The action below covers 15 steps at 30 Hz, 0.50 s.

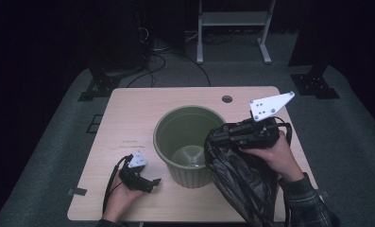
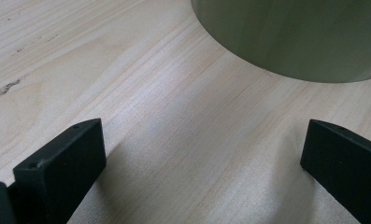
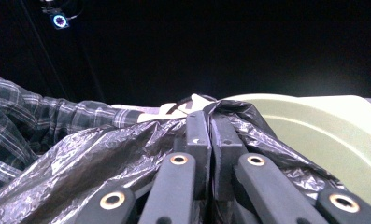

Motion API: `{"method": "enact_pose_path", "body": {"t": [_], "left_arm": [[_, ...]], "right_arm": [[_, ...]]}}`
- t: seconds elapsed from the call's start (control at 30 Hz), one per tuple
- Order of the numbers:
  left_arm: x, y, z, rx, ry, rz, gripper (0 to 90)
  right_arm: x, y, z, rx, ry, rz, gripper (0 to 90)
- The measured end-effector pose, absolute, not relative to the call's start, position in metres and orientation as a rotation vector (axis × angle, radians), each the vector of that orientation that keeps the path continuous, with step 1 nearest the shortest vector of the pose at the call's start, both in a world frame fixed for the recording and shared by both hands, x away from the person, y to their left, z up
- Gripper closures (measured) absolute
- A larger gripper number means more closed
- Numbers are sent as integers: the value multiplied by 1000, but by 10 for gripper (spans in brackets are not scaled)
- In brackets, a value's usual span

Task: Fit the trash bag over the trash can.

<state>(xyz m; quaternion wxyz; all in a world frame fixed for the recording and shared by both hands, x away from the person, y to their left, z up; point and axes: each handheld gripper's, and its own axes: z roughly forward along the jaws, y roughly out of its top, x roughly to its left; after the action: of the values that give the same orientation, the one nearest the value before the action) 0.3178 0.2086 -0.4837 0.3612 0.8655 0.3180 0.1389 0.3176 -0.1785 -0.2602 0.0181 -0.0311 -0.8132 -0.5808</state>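
Observation:
A green plastic bin (image 1: 190, 142) stands upright in the middle of the wooden table (image 1: 128, 118). My right gripper (image 1: 216, 138) is shut on the edge of a black plastic bag (image 1: 242, 179), which hangs crumpled beside the bin's right rim and down over the table's front edge. In the right gripper view the jaws pinch the bag (image 3: 127, 154) tight, with the bin's rim (image 3: 323, 121) to the right. My left gripper (image 1: 152, 182) rests low on the table at the front left, open and empty. The left gripper view has the bin's wall (image 2: 295, 37) just ahead of the gripper (image 2: 202, 154).
A round hole (image 1: 226, 99) sits near the table's far edge. Beyond the table are a white stand (image 1: 232, 28), dark equipment feet and cables on grey carpet. A plaid sleeve (image 3: 15, 126) lies close behind the bag.

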Motion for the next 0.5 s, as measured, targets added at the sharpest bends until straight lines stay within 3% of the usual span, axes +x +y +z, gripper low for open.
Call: {"method": "enact_pose_path", "body": {"t": [0.5], "left_arm": [[318,208,-484,2231,815,356,0]], "right_arm": [[340,-125,-243,-18,-2439,-1777,877]]}}
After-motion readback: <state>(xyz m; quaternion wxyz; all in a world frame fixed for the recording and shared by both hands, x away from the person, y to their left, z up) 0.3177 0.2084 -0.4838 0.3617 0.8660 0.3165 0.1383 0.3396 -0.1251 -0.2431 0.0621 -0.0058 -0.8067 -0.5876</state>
